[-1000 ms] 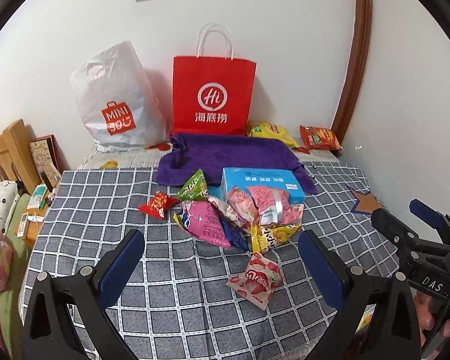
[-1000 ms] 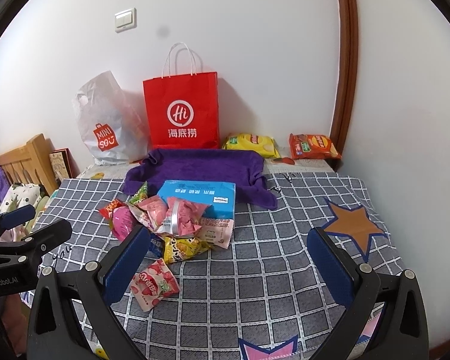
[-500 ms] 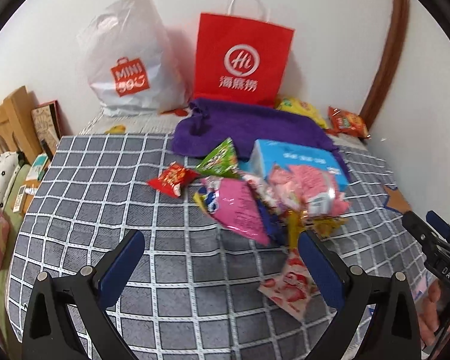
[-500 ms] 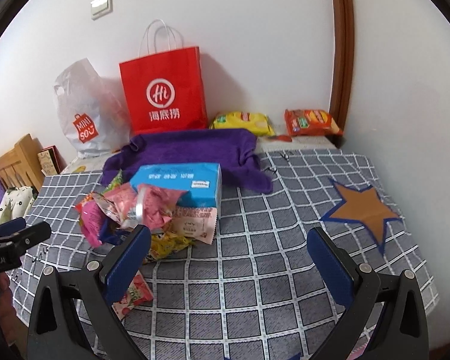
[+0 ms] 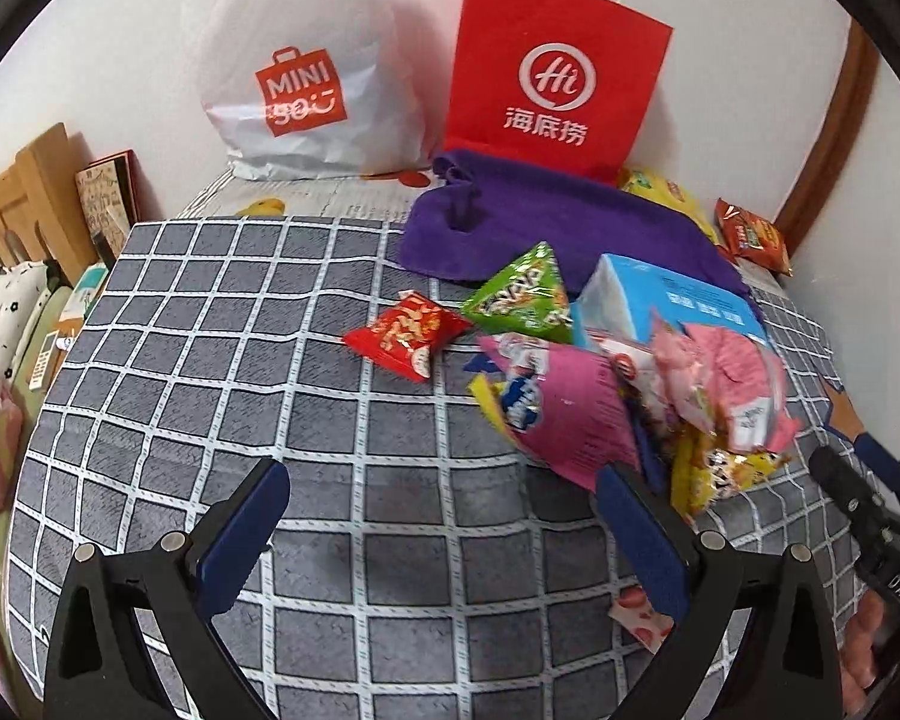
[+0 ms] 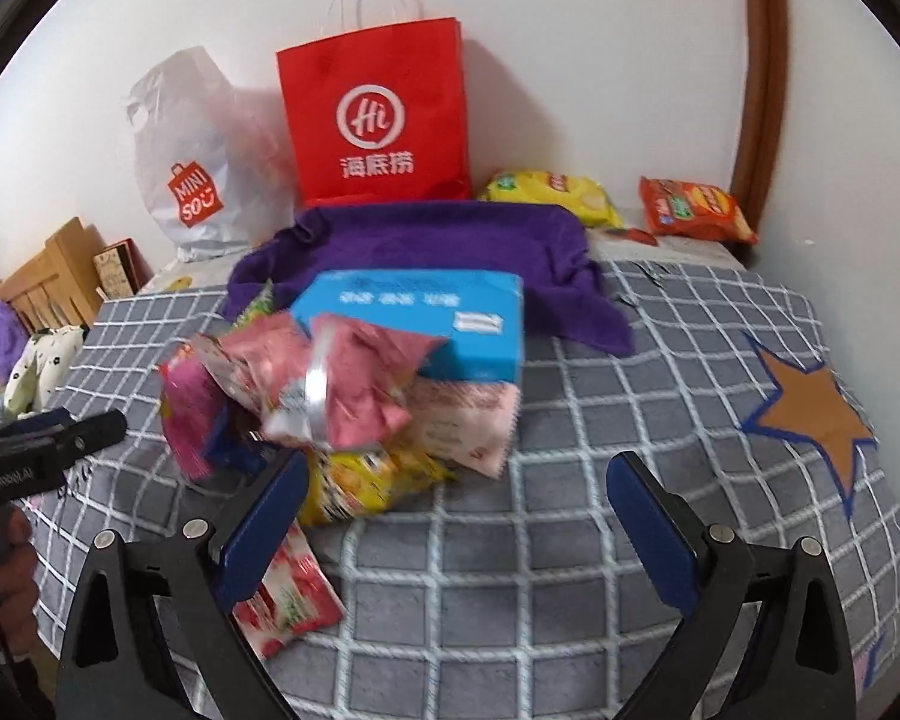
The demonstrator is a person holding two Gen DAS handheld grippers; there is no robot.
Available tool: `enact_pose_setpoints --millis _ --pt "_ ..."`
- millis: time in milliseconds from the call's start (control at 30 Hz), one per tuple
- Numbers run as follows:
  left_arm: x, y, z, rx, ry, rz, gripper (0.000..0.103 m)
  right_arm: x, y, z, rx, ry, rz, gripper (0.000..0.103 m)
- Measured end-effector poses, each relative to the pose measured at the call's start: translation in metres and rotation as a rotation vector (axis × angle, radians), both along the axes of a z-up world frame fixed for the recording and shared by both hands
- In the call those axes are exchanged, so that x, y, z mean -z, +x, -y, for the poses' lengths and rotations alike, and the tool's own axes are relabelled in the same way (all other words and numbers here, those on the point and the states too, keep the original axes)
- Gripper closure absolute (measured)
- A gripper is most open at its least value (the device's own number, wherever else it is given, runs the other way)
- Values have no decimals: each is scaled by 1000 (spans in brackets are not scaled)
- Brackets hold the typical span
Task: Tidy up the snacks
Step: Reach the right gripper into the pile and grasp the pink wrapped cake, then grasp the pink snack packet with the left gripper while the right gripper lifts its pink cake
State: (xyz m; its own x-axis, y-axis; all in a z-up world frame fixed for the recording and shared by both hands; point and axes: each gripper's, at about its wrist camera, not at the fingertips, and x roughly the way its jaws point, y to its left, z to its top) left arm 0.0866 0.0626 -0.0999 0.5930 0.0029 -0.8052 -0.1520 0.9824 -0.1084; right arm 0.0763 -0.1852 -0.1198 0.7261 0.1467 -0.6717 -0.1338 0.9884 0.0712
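A heap of snack packets lies on the grey checked tablecloth [image 5: 330, 408]: a red packet [image 5: 405, 333], a green pyramid packet [image 5: 525, 294], a pink bag [image 5: 570, 414], a pale pink bag [image 6: 342, 384], a yellow bag [image 6: 366, 480] and a strawberry packet [image 6: 288, 600]. A blue box [image 6: 450, 318] stands behind them. My left gripper [image 5: 438, 534] is open and empty, low over the cloth just left of the heap. My right gripper [image 6: 456, 516] is open and empty, in front of the heap, its left finger by the yellow bag.
A red paper bag [image 5: 552, 72] and a white plastic bag [image 5: 306, 72] stand against the wall. A purple towel [image 6: 438, 246] lies before them. Yellow [image 6: 552, 195] and orange [image 6: 693, 207] chip bags lie at the back right. A wooden bed frame [image 5: 24, 204] is left.
Both grippers have moved forward and down toward the snack heap. Both stayed open. The snacks have not moved.
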Motion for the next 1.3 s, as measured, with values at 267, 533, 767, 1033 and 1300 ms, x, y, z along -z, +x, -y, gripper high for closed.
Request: enact_pose_setpoints --millis 267,533,767,1033,1300 --pt "10 19 -22 -27 -24 -23 1 -8 36 -31 -21 11 4 10" --pt "17 32 -32 -28 -46 -32 1 8 64 -48 -55 7 -88 30" --pt "19 32 -28 -8 -61 -32 1 13 62 -40 -58 60 -103 50" --pt "6 24 -16 41 -92 16 1 -9 43 -19 -31 66 -36 57" --pt "6 39 13 109 -63 10 3 -5 22 18 12 40 -29 57"
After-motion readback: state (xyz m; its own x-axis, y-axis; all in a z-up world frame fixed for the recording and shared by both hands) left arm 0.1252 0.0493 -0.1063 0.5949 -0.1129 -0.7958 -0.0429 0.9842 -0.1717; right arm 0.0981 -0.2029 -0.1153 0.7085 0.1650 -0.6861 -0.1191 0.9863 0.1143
